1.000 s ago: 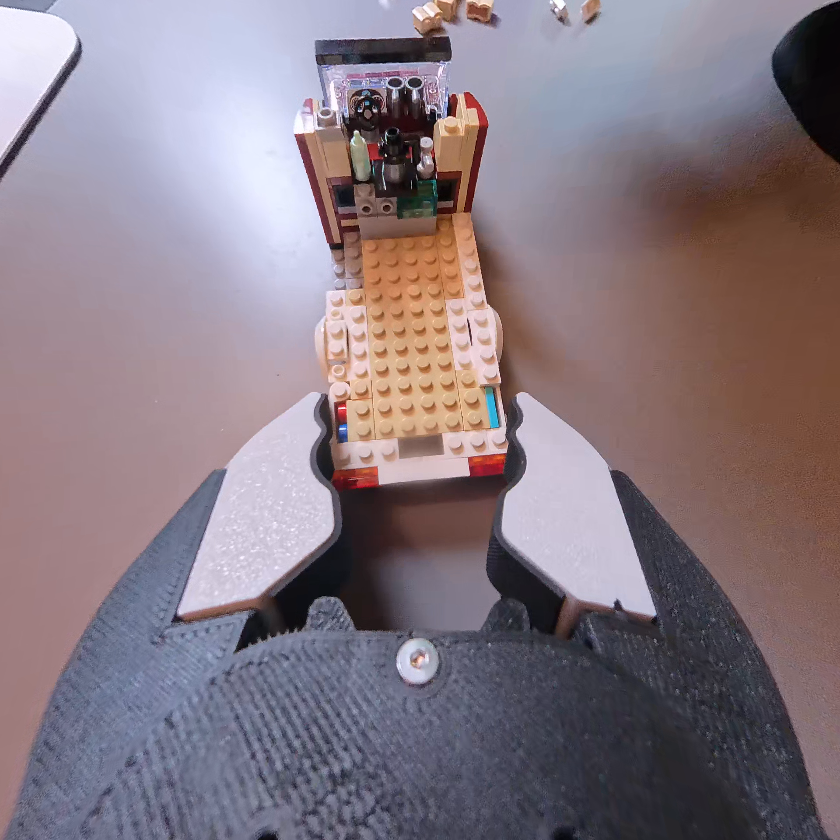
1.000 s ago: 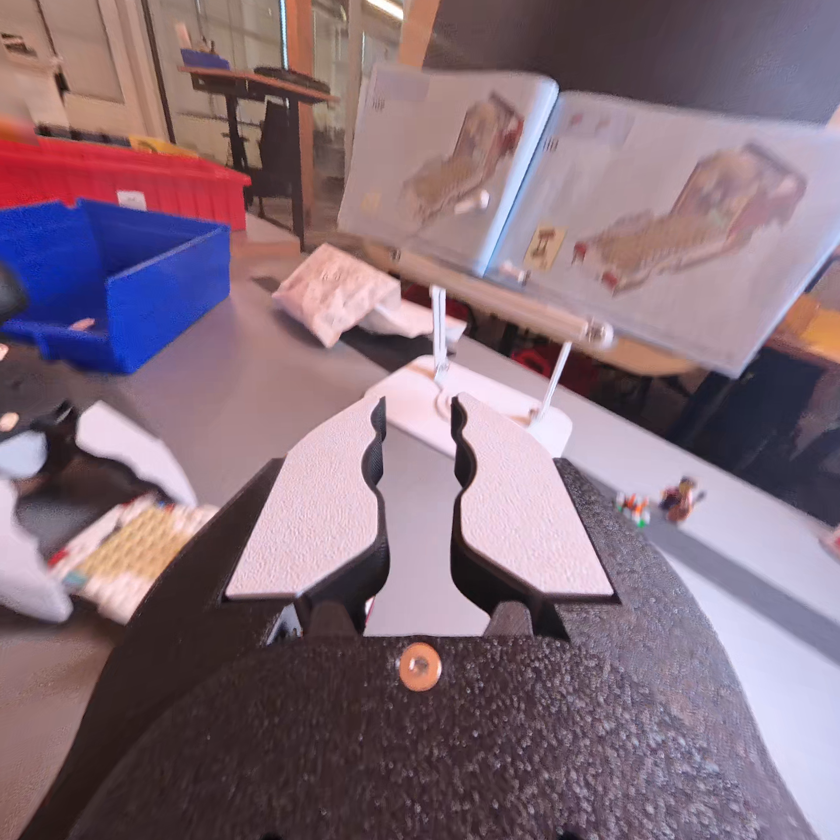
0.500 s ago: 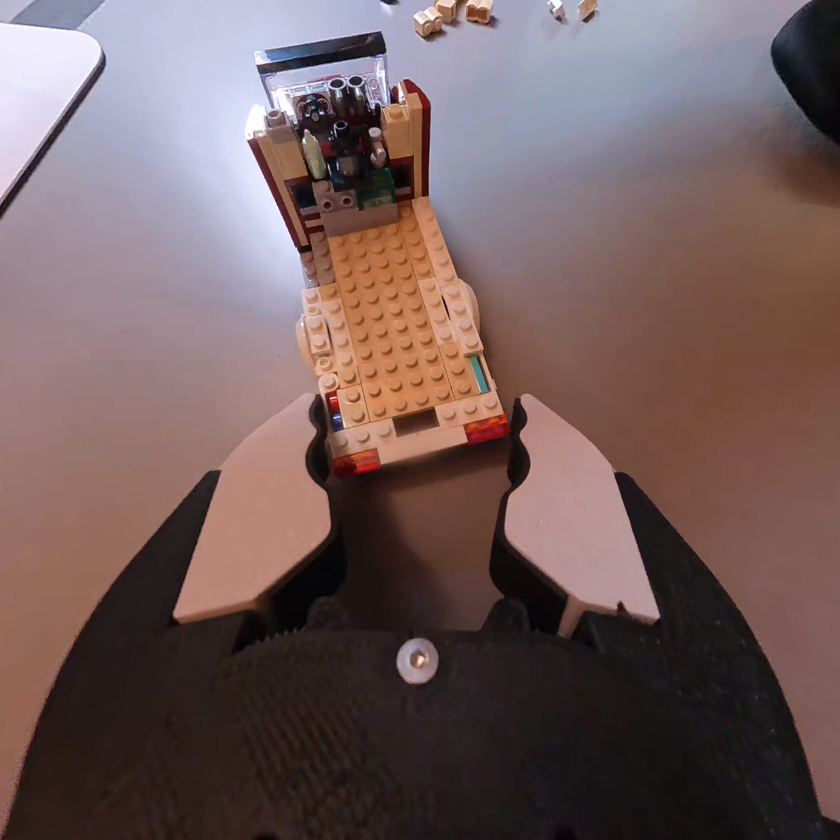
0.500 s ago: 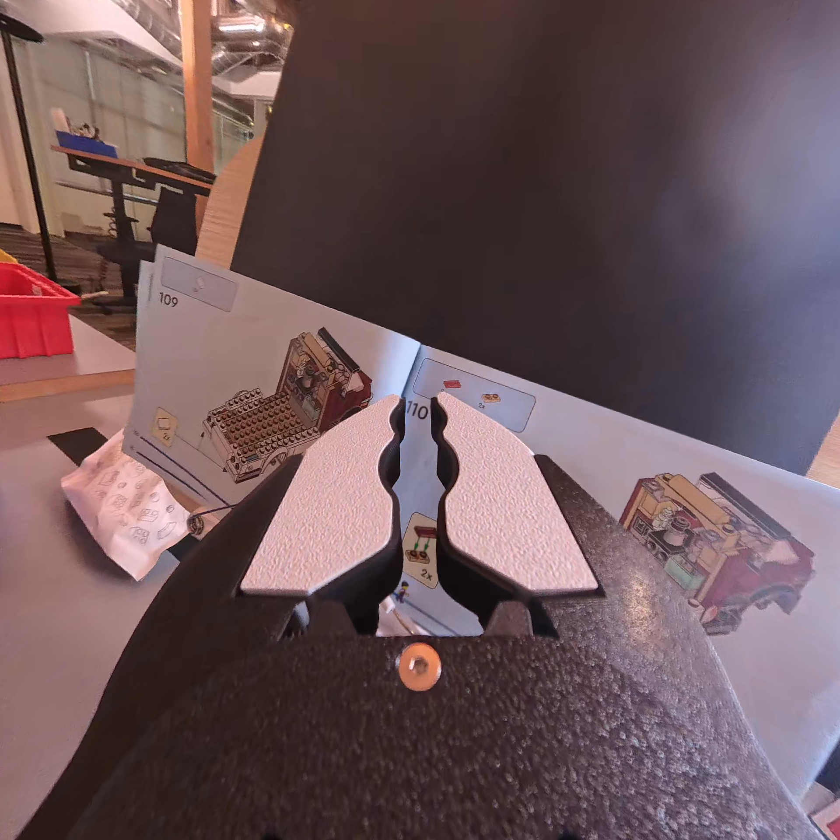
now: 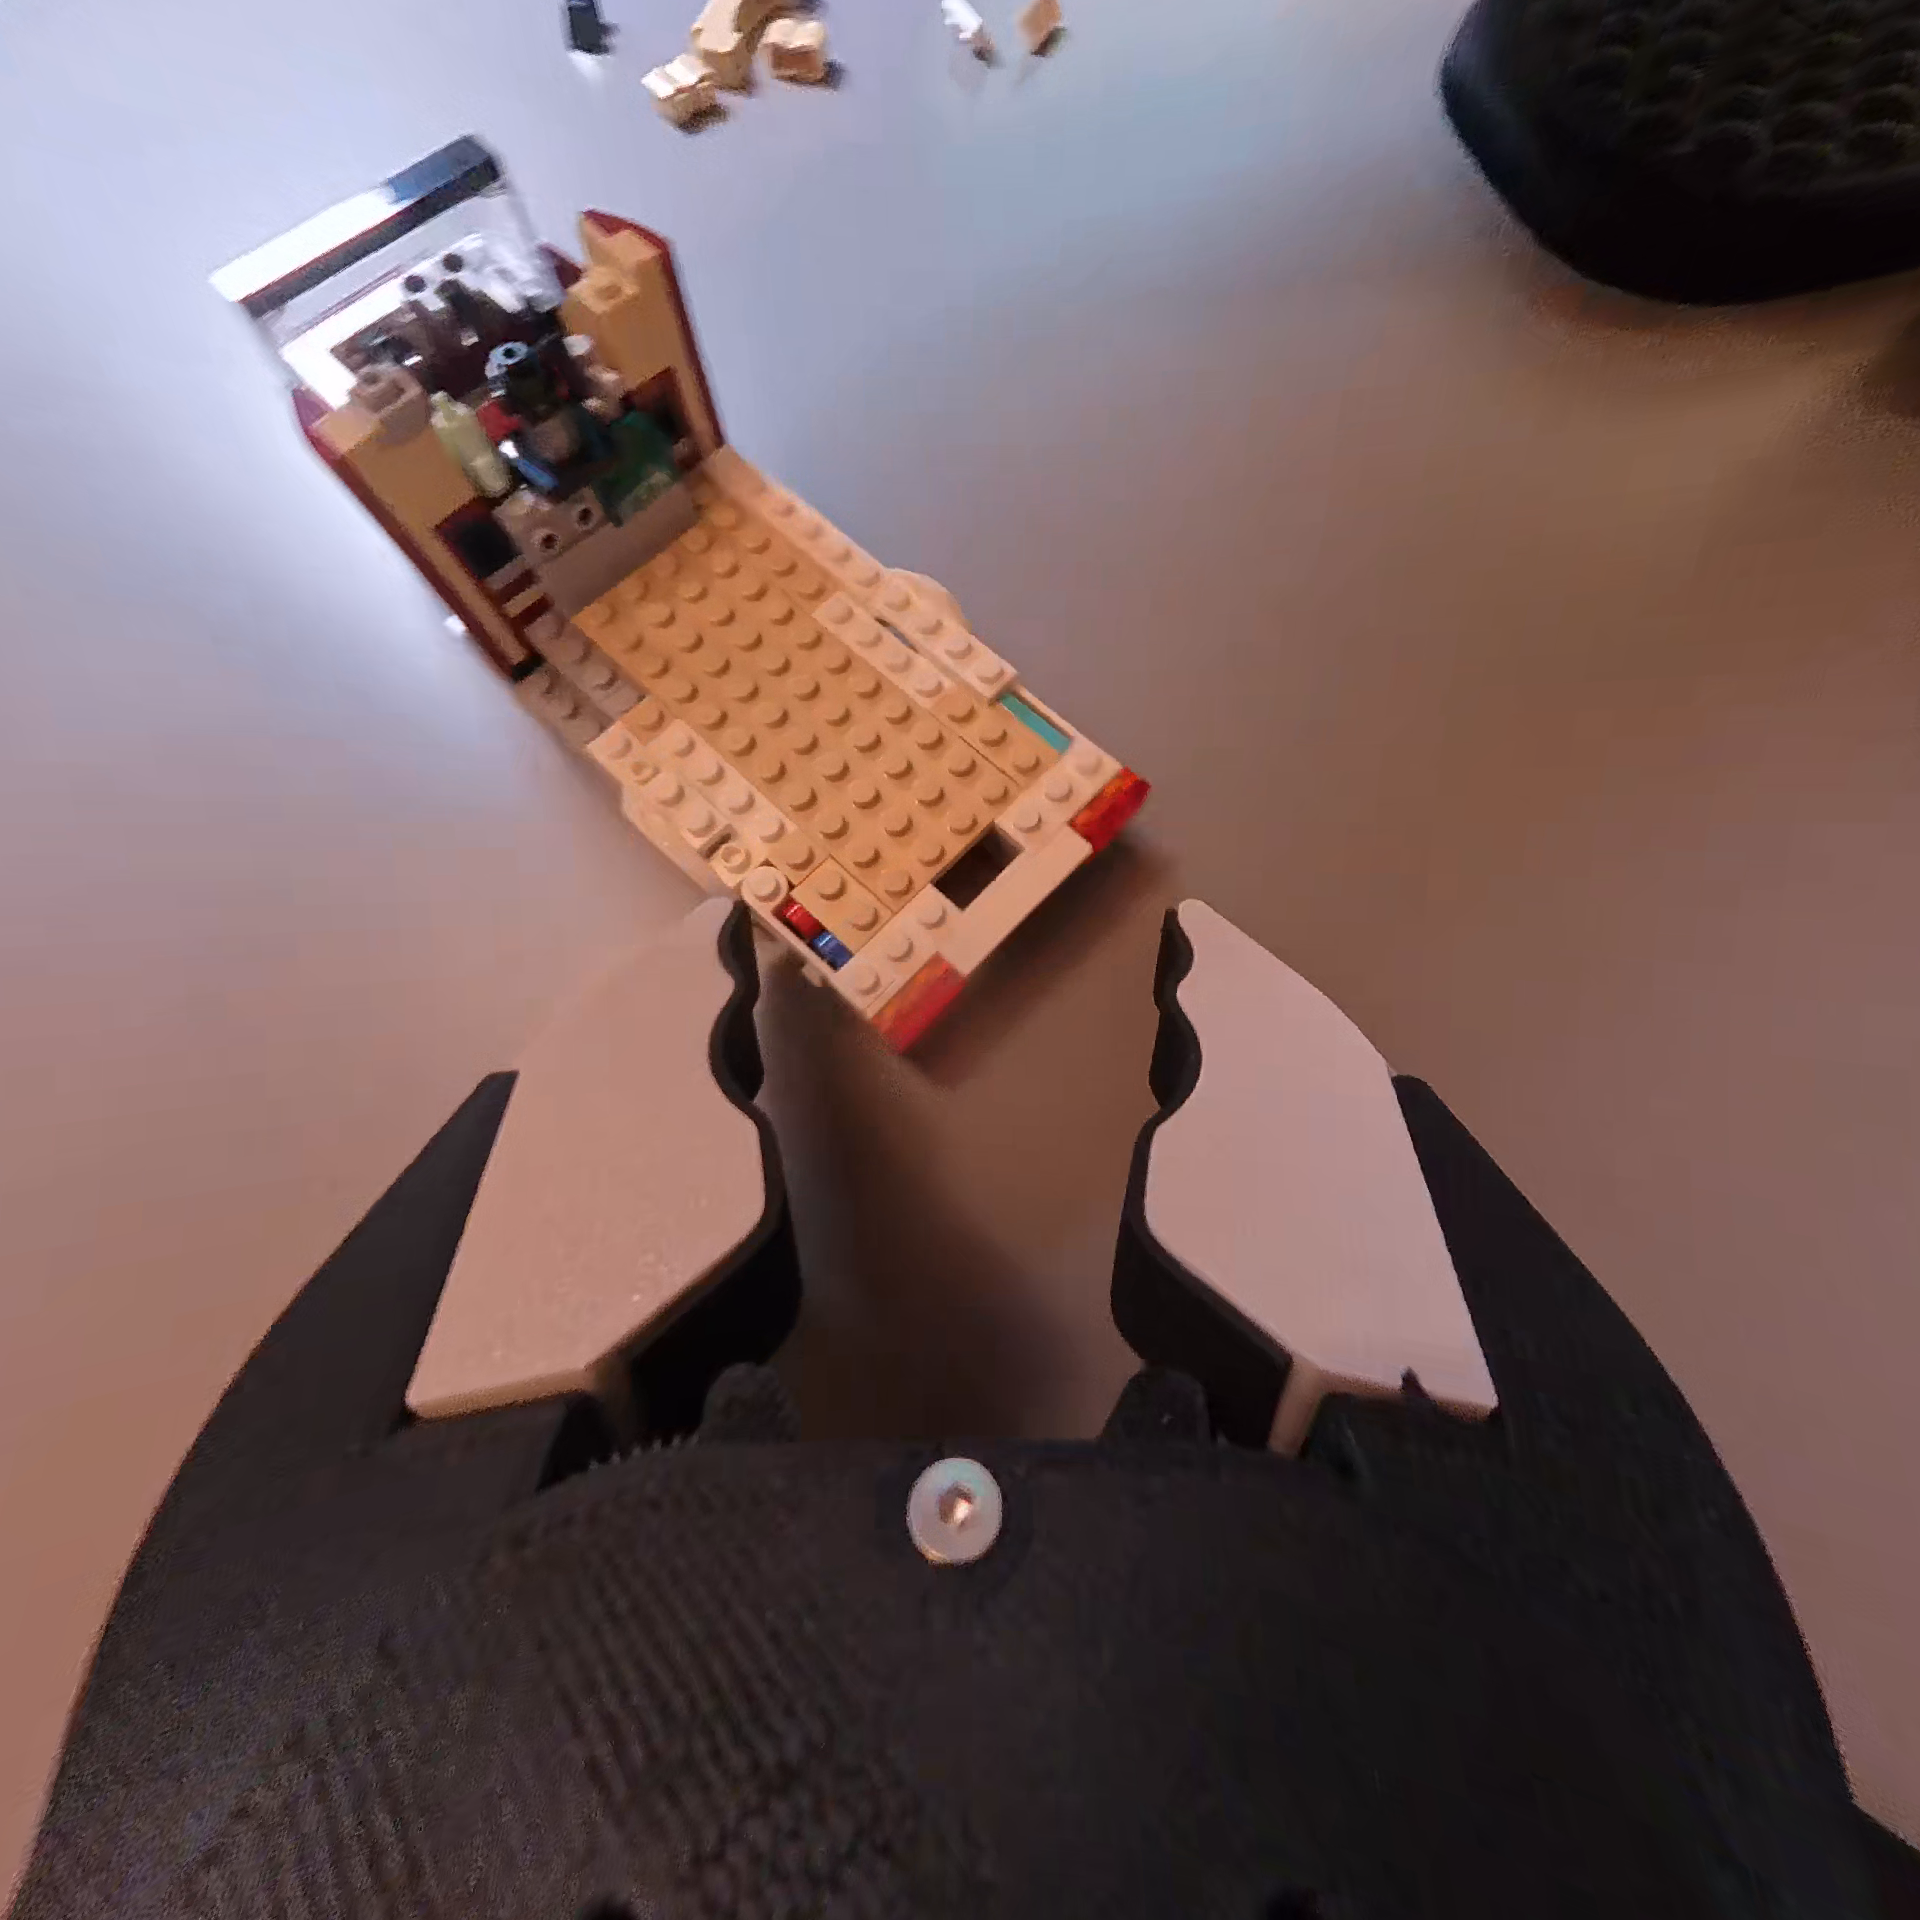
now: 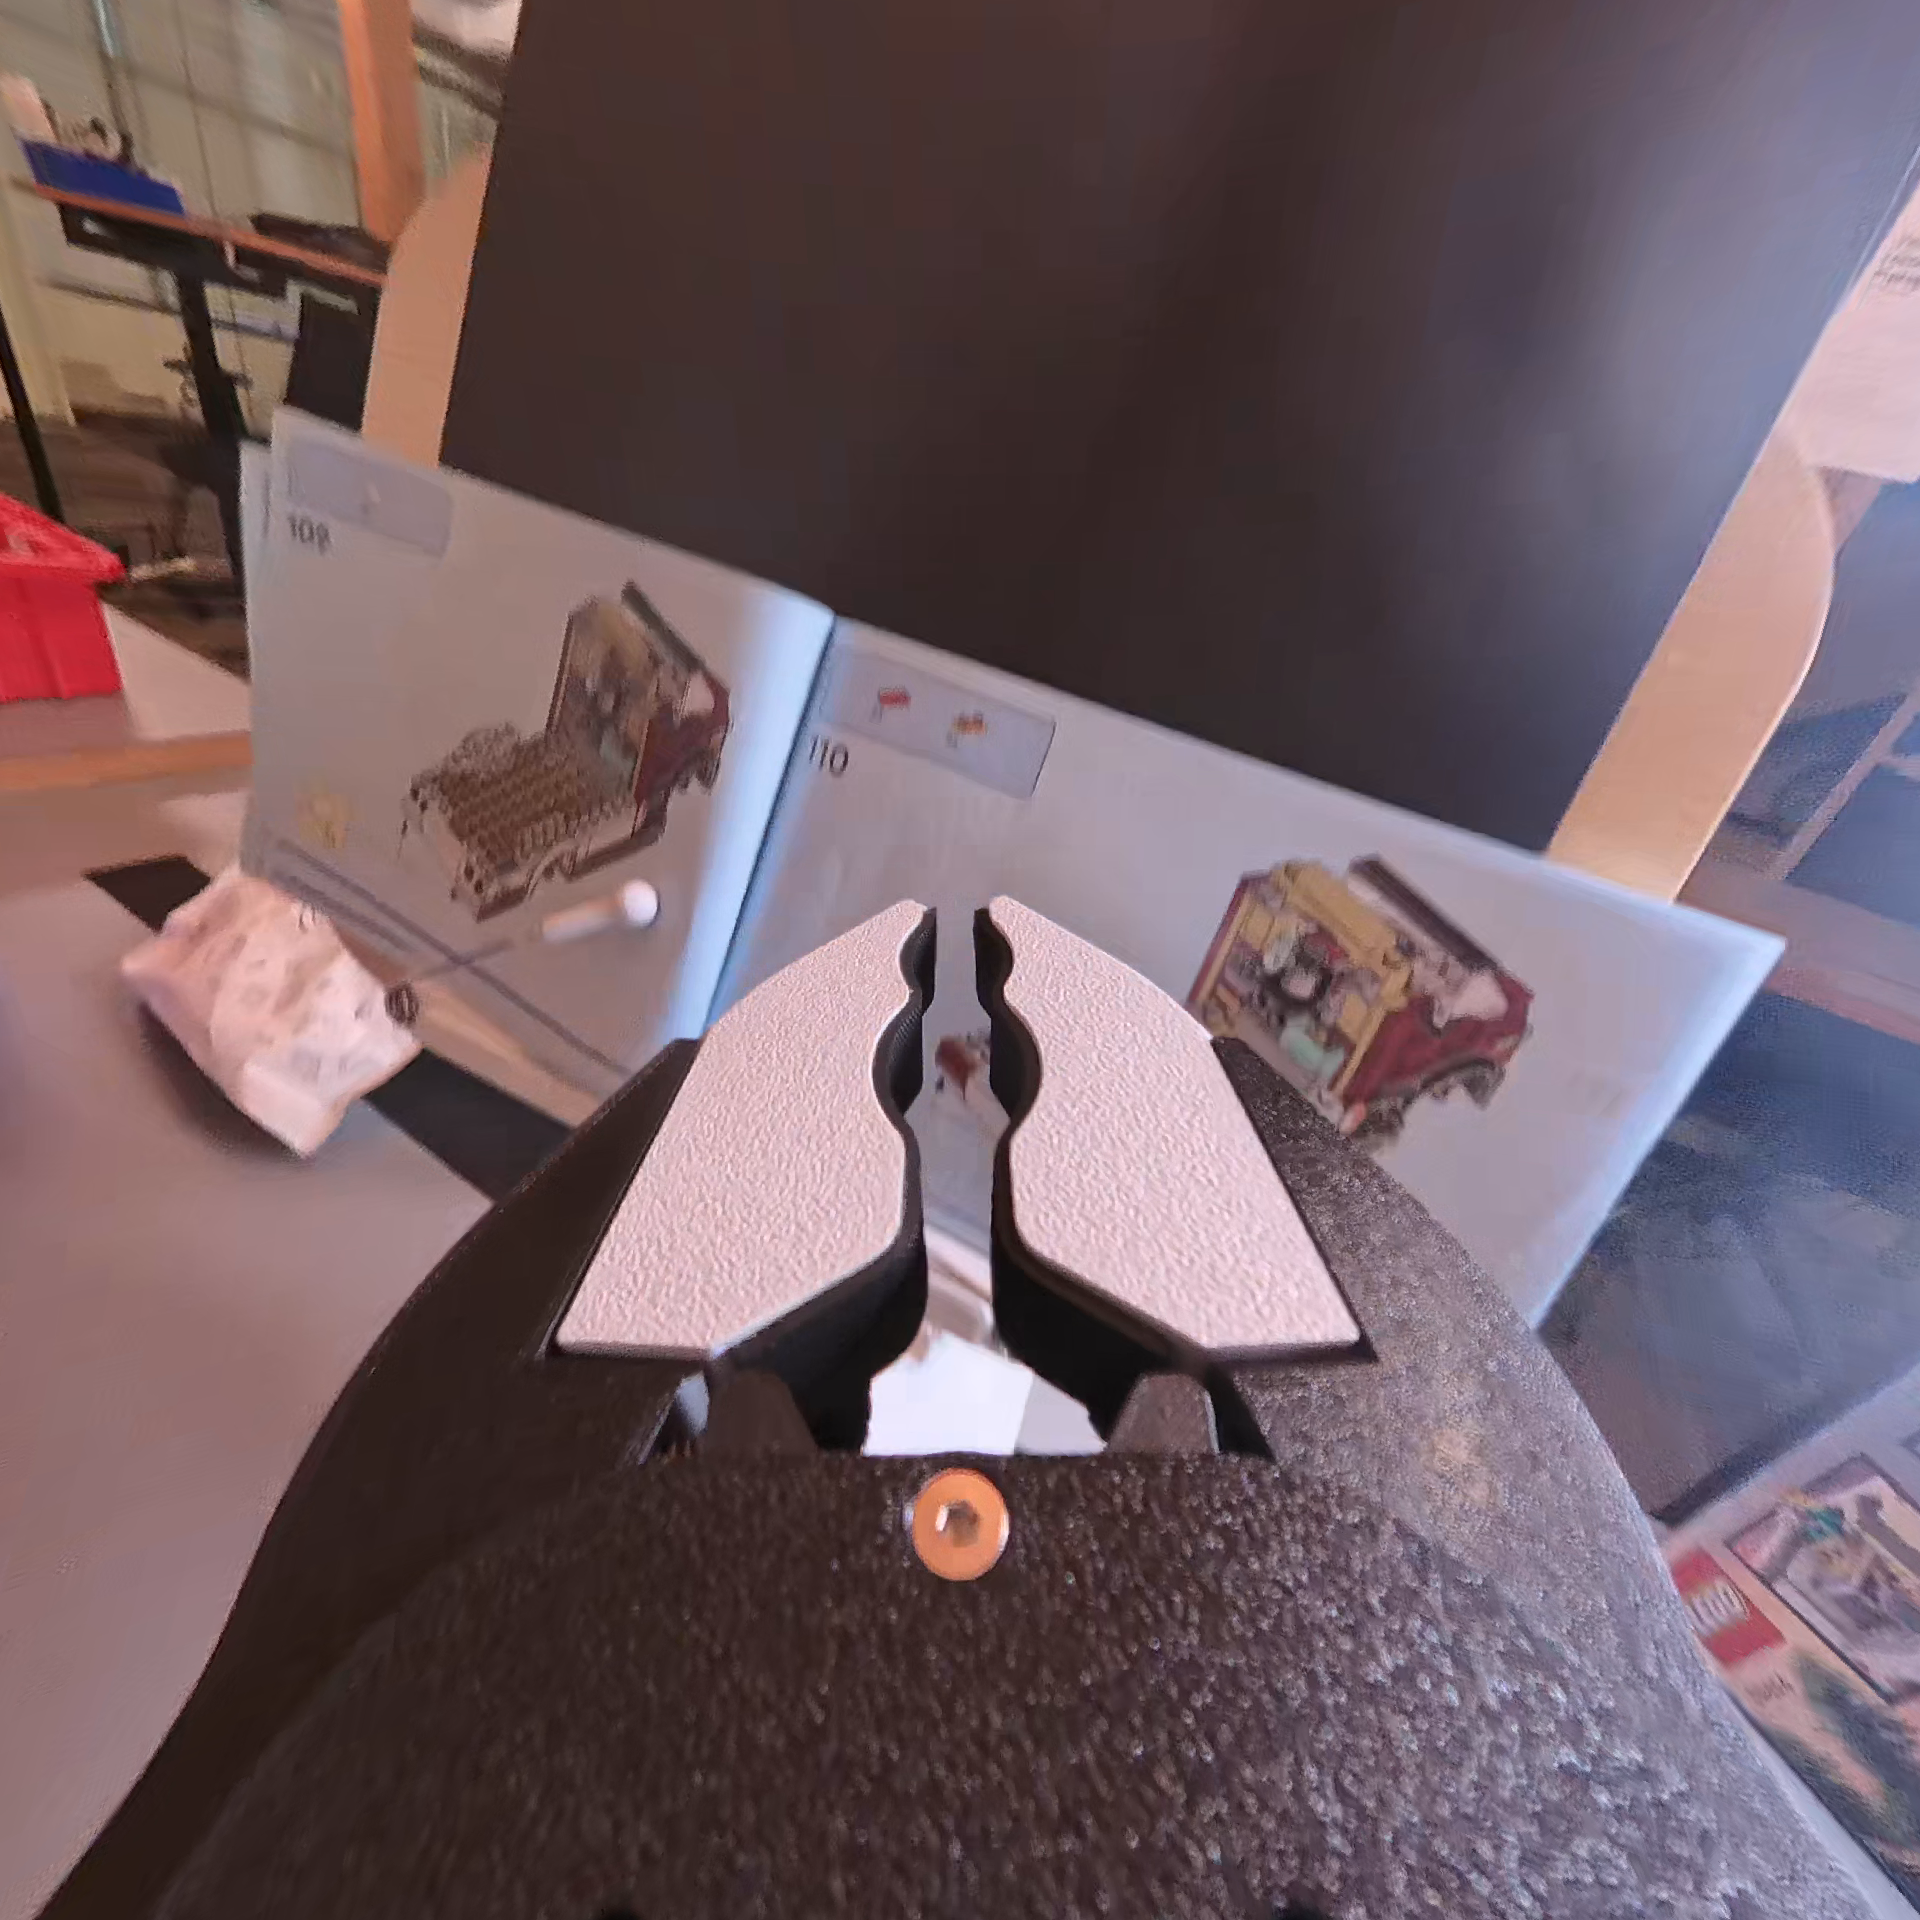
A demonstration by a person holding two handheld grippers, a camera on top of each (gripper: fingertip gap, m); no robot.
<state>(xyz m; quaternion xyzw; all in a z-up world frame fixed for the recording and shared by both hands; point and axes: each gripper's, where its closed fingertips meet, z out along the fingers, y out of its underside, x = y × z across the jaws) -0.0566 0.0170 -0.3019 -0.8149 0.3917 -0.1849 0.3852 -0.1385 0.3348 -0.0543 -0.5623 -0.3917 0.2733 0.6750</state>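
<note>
A brick-built vehicle model (image 5: 790, 727) with a tan studded bed, a dark red cab and red tail corners lies on the grey-brown table (image 5: 1455, 727), slanting away to the upper left. My left gripper (image 5: 956, 920) is open wide just behind the model's rear edge. Its left fingertip (image 5: 717, 935) is right beside the rear corner and its right fingertip (image 5: 1195, 935) stands clear of the model. My right gripper (image 6: 954, 920) is raised in the air in front of an open instruction booklet (image 6: 1143, 862). Its fingers are nearly together, with a narrow slit between them and nothing in it.
Several small tan loose bricks (image 5: 727, 52) lie beyond the model. A black textured object (image 5: 1714, 135) is at the top right. In the right wrist view, a white bag (image 6: 270, 1018) lies left of the booklet, a red bin (image 6: 42, 623) is at far left and a printed box (image 6: 1829, 1621) at lower right. Spacing between my two grippers at the tips: around 40 cm. The black textured object (image 5: 1714, 135) is about 25 cm from my left fingertips.
The model's rear was between the left fingertips; now it lies slanted just ahead of them. The right fingers narrowed on air while that gripper swung from the table to face the booklet.
</note>
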